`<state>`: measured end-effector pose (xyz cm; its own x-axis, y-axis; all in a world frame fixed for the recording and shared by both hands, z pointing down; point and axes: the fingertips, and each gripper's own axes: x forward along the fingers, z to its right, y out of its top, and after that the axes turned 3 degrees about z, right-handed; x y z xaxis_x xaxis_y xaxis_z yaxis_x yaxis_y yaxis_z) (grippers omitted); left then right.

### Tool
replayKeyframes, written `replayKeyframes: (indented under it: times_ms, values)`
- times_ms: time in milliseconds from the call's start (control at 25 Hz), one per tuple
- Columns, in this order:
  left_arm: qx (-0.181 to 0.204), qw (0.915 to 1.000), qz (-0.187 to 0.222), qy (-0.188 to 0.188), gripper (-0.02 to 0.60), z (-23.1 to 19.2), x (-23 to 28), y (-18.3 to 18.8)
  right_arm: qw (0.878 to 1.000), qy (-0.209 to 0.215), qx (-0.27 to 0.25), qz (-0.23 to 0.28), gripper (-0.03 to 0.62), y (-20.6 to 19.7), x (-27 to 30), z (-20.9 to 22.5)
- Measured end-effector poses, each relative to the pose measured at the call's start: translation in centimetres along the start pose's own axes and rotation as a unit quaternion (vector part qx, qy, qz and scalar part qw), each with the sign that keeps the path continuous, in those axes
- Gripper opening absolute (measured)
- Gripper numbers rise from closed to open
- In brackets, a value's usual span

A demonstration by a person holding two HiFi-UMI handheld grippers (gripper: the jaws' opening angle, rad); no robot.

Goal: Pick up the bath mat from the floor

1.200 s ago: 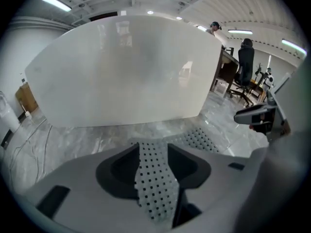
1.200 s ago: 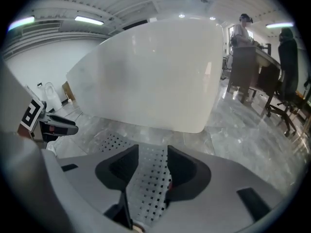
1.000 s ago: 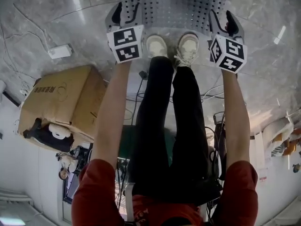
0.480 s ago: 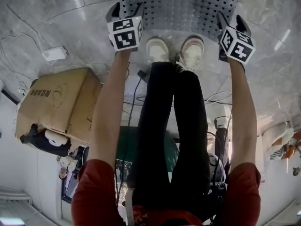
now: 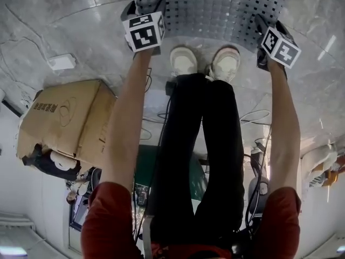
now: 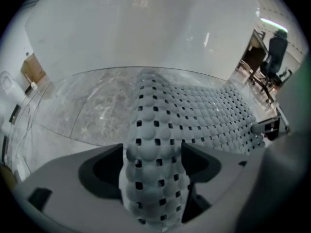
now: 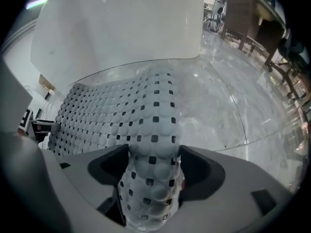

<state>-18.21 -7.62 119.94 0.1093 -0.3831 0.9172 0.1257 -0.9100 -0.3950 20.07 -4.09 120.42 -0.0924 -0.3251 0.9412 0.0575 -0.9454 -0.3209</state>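
Lying on the grey marble floor (image 5: 64, 20) just in front of the person's shoes (image 5: 184, 61), the perforated grey bath mat (image 5: 210, 7) reaches both tongs with its near edge. The left gripper (image 5: 145, 5) stands at the mat's near left corner and the right gripper (image 5: 271, 24) at its near right corner, and both point steeply down. In each gripper view a raised fold of the mat stands between the two jaws and fills the gap. Both pairs of jaws have just been opening and now stand wide apart, released, not clenched on the fold.
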Motion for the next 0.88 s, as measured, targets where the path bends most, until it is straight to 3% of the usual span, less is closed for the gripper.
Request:
replayKeyframes:
  times_ms: [80,200,360,440,520,680,880]
  values:
    - [-0.016,0.9997,-0.014,-0.011,0.356,0.0,0.6,-0.6,1.0,-0.006,0.0,-0.001,0.327,-0.1,0.2,0.2]
    - [0.015,0.9995,-0.024,-0.016,0.356,0.3,0.7,-0.8,1.0,-0.011,-0.001,0.0,0.327,-0.3,0.2,0.3]
    - [0.021,0.9994,-0.025,-0.007,0.353,0.3,0.6,-0.9,1.0,-0.02,-0.01,0.0,0.313,-0.3,0.1,0.2]
    - [0.021,0.9994,-0.025,-0.005,0.312,0.5,0.3,-0.7,1.0,-0.016,-0.012,0.001,0.253,-0.2,0.0,-0.5]
    - [0.014,0.9996,-0.023,-0.003,0.219,0.7,-0.3,-0.5,1.0,-0.017,-0.016,0.004,0.22,0.0,-0.4,-1.2]
    - [0.004,0.9996,-0.025,-0.012,0.176,1.5,-1.4,-0.1,0.999,-0.012,-0.037,0.015,0.143,0.5,-1.6,-3.2]
    - [0.004,0.9993,-0.035,-0.012,0.15,3.3,-3.6,0.8,0.999,0.006,-0.049,0.024,0.102,1.1,-4.1,-5.1]
